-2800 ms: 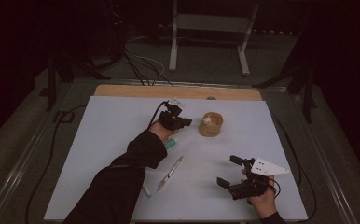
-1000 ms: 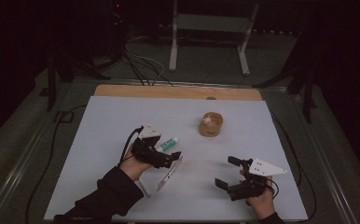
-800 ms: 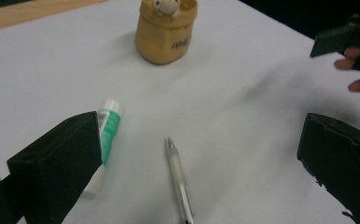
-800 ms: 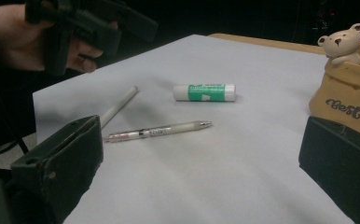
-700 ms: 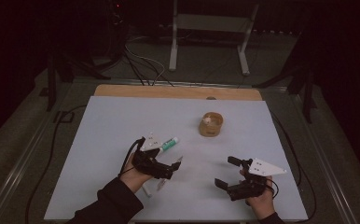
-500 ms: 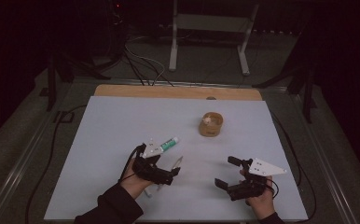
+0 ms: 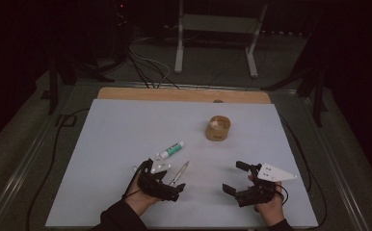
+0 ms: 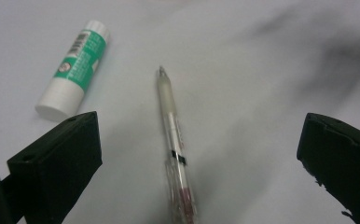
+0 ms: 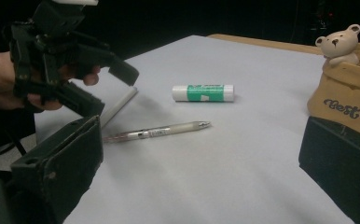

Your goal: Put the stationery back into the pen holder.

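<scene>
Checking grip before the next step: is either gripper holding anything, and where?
Nothing is held. The left gripper is open, jaws either side of the pen without touching; the right gripper is open and empty.

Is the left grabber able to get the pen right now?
Probably yes. The left gripper is open, and the pen lies flat on the table between its jaws with nothing on top. The glue stick sits off to one side, apart from the pen.

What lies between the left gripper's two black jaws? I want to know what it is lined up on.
A clear plastic pen lies on the white table sheet between the open jaws of the left gripper, touching neither, as the left gripper view shows.
</scene>
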Motion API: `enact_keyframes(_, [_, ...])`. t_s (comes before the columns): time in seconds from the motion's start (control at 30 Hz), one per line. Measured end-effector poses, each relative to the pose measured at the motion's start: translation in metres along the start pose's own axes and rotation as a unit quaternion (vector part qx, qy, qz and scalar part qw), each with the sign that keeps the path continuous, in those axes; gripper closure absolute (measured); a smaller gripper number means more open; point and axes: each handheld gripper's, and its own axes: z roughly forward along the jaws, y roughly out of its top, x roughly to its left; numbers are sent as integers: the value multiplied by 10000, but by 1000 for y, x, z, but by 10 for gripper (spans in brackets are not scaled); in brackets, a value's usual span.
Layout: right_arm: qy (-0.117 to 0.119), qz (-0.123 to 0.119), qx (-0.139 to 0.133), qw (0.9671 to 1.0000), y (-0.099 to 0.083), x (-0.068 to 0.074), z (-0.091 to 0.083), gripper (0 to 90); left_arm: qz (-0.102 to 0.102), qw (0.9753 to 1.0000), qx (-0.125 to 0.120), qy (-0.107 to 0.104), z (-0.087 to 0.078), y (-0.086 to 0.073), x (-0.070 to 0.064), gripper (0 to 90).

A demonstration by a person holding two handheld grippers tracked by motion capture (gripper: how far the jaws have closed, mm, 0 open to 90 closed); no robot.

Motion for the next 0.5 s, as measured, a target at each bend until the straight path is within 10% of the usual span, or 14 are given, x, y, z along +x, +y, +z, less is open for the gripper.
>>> enact_keyframes(0.5, [-14,-25,16,10000,0,1,0,0,358,9977,554,142,4,-11,-13,334])
